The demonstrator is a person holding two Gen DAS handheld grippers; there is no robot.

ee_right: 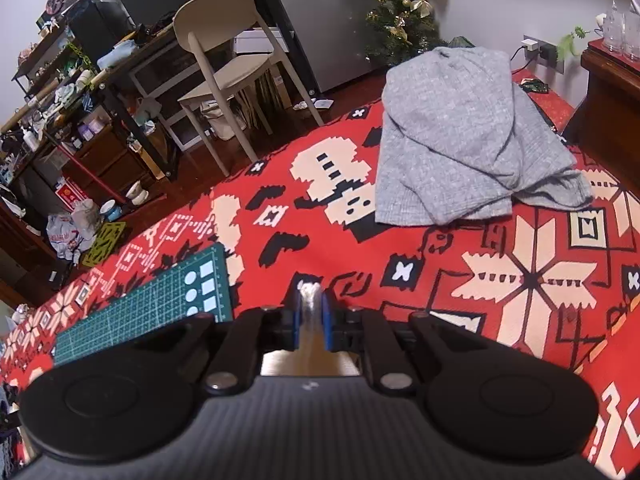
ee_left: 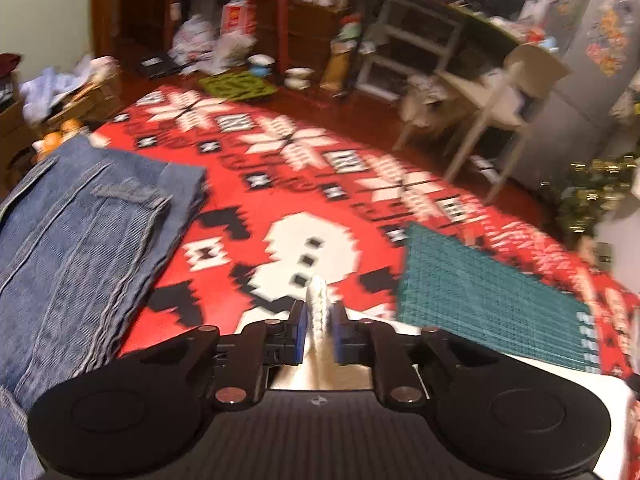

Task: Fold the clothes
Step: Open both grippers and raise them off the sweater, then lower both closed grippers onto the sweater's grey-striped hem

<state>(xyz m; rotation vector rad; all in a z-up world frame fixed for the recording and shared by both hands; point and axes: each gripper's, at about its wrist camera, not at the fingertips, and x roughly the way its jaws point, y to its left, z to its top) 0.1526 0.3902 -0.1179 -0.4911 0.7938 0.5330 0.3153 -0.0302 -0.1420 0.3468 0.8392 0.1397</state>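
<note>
My left gripper (ee_left: pixel 319 312) is shut on a bunched edge of a white knitted garment (ee_left: pixel 318 300), whose cloth runs back under the gripper body. In the right wrist view my right gripper (ee_right: pixel 310 306) pinches another fold of white cloth (ee_right: pixel 309 294) between its blue pads. Folded blue jeans (ee_left: pixel 80 240) lie to the left of the left gripper on the red patterned blanket (ee_left: pixel 248 184). A crumpled grey sweater (ee_right: pixel 460 140) lies on the blanket ahead and to the right of the right gripper.
A green cutting mat (ee_left: pixel 488 304) lies on the blanket between the two grippers, also the cutting mat (ee_right: pixel 152 300). A beige chair (ee_right: pixel 228 64), cluttered shelves (ee_right: pixel 72 92), a small Christmas tree (ee_right: pixel 400 12) and a wooden cabinet (ee_right: pixel 608 92) ring the blanket.
</note>
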